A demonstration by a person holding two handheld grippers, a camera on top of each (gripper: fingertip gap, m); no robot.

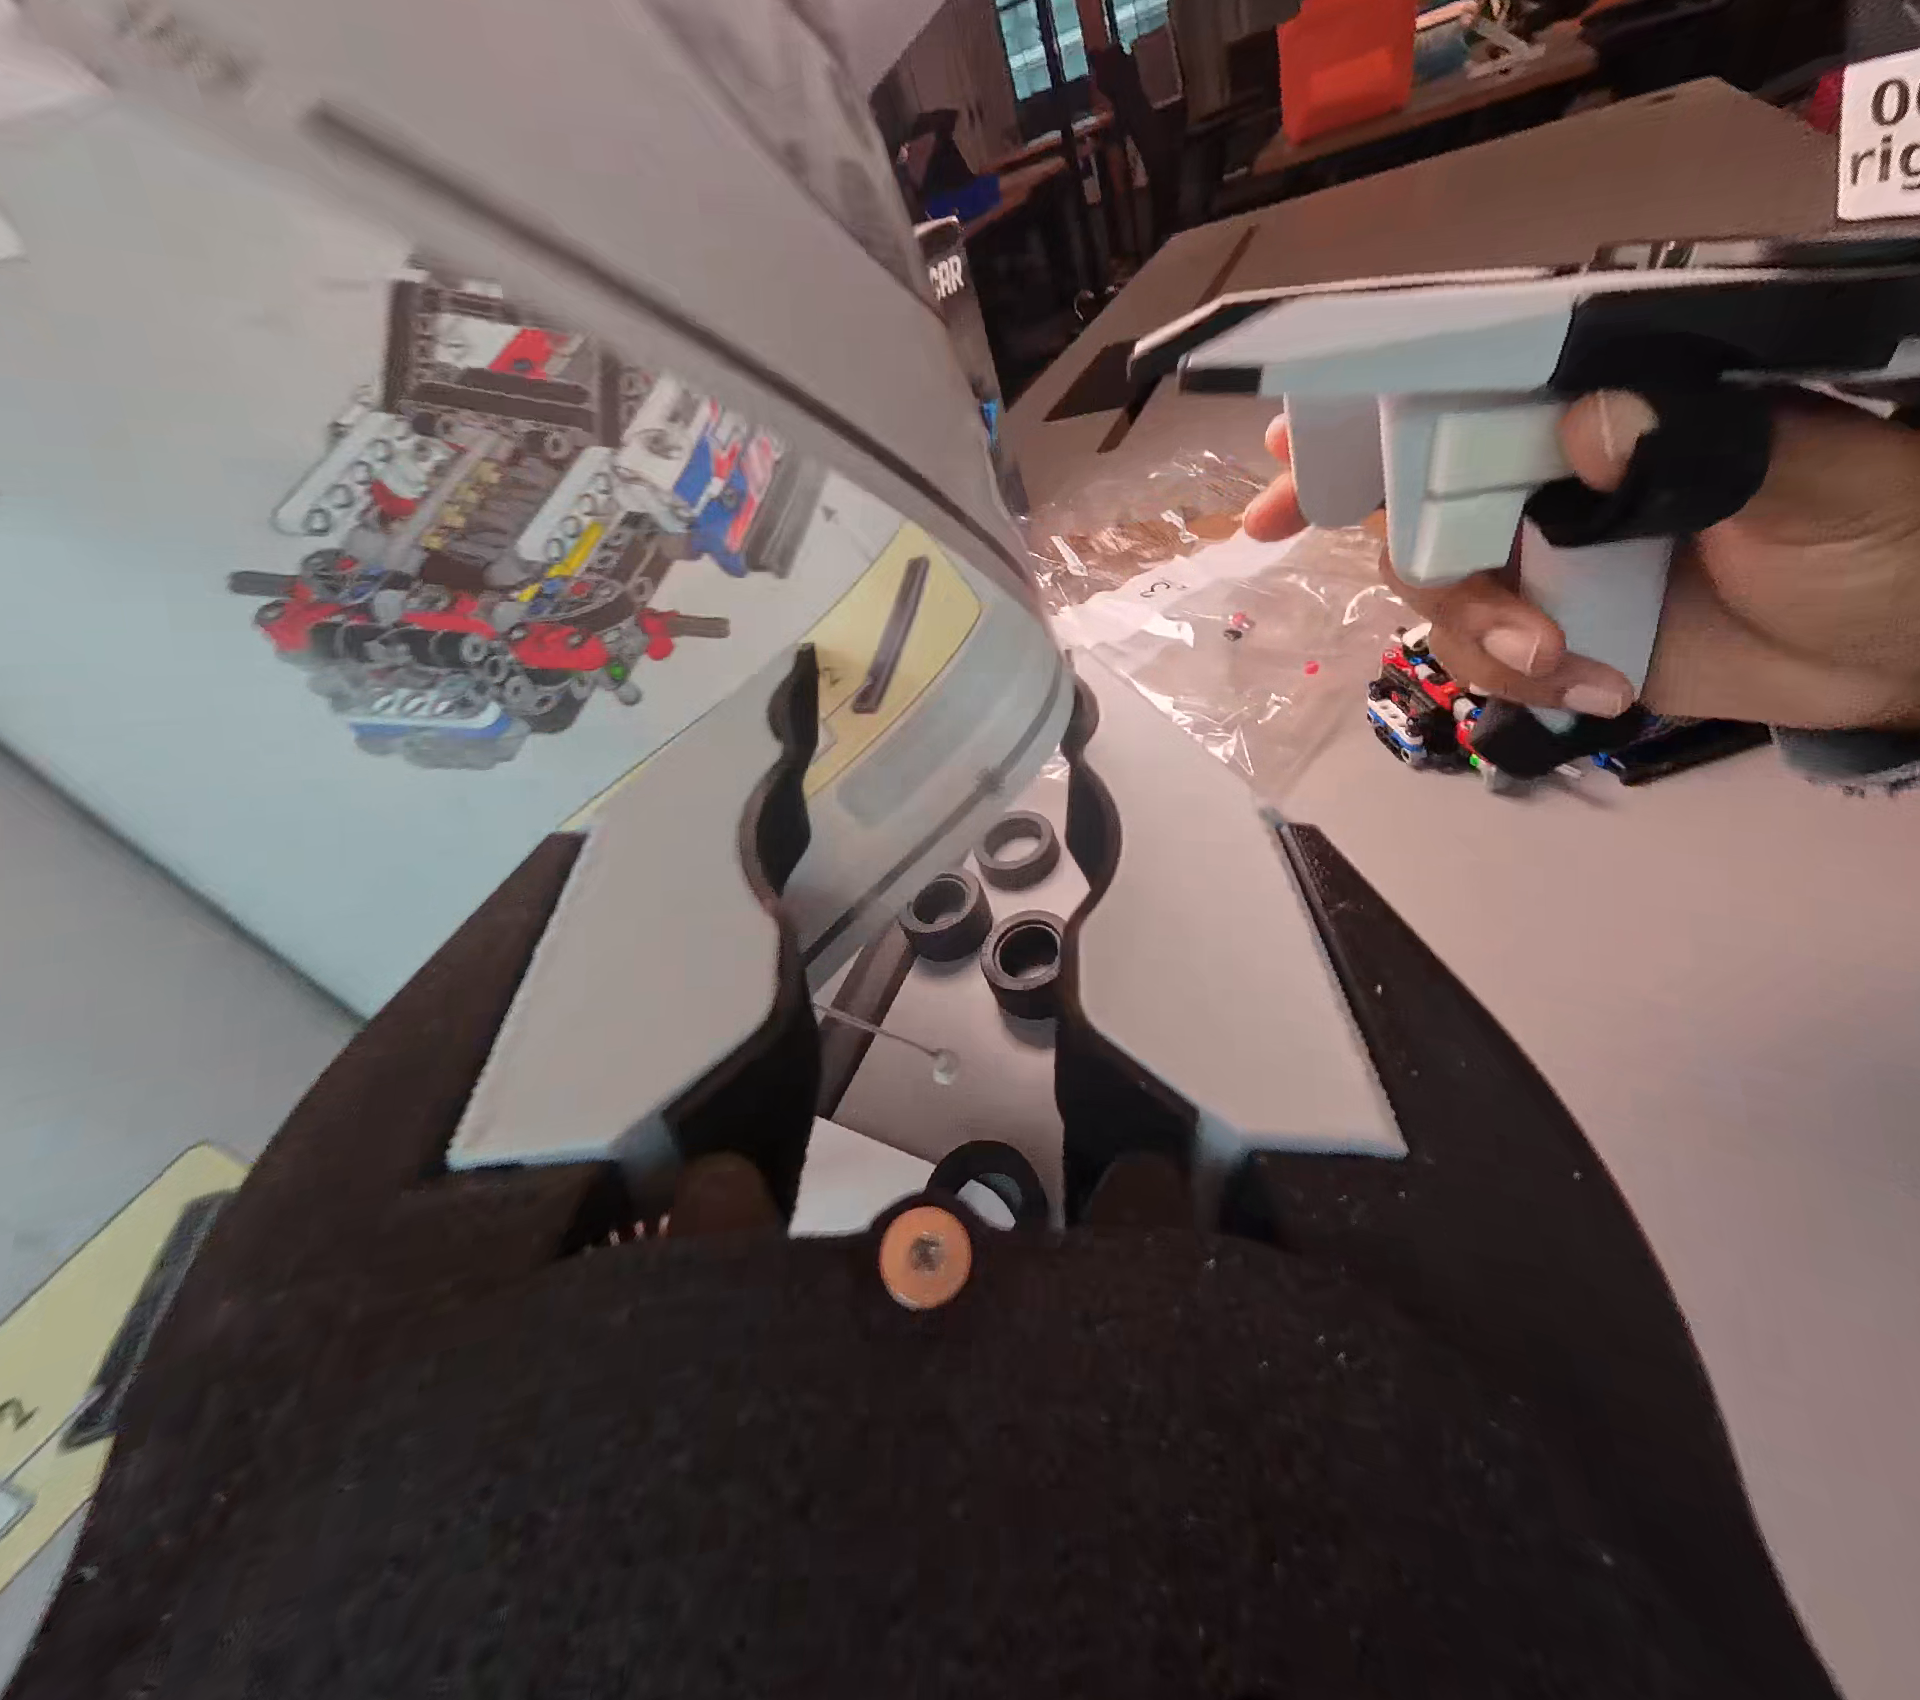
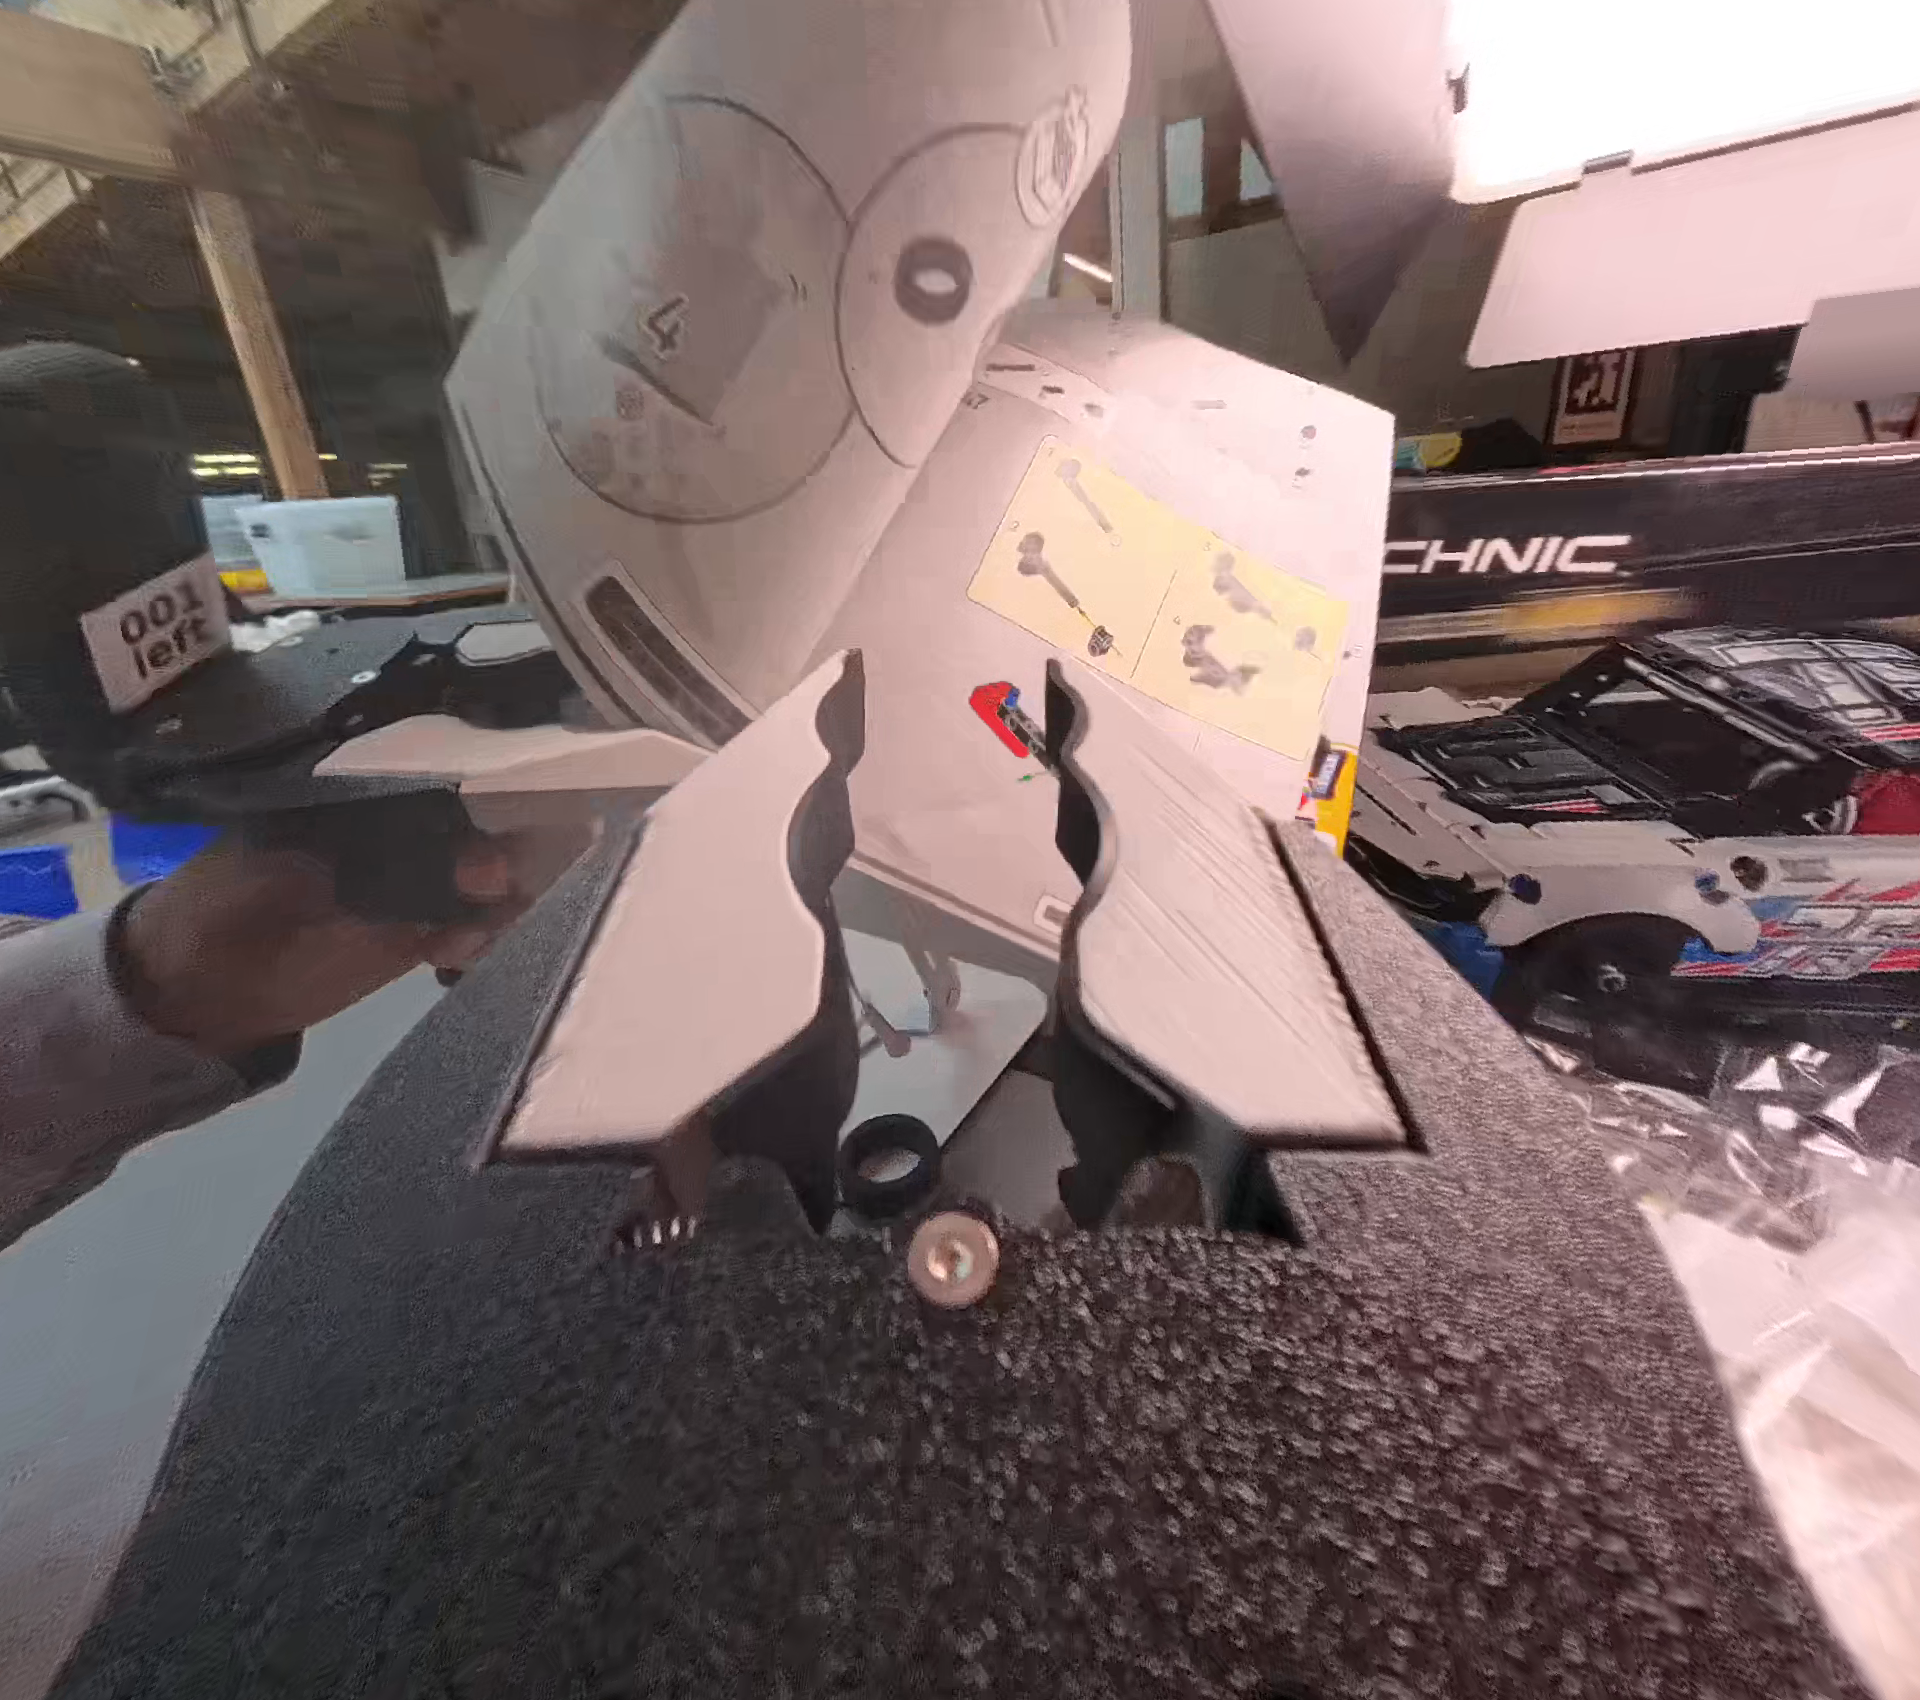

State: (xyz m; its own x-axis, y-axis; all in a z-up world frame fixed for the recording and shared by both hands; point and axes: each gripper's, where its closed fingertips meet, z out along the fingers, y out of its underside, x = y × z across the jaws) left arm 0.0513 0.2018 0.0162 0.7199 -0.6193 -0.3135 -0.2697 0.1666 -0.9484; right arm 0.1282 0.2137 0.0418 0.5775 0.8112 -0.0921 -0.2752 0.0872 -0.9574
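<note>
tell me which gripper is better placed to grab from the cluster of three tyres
Left, probably: the left gripper is open with the three tyres lying between its fingers. The right gripper, also open, faces the booklet.

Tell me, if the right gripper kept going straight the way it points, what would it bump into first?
Most likely the open instruction booklet: the right gripper, jaws apart and empty, points straight at its lifted pages. Depth is hard to judge; a small black tyre lies lower, near the gripper's base.

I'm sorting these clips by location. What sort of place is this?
Probably a workshop or makerspace: long cluttered workbenches at the back, exposed wooden beams overhead, and a grey table holding a building-set instruction booklet and small black tyres.
</note>
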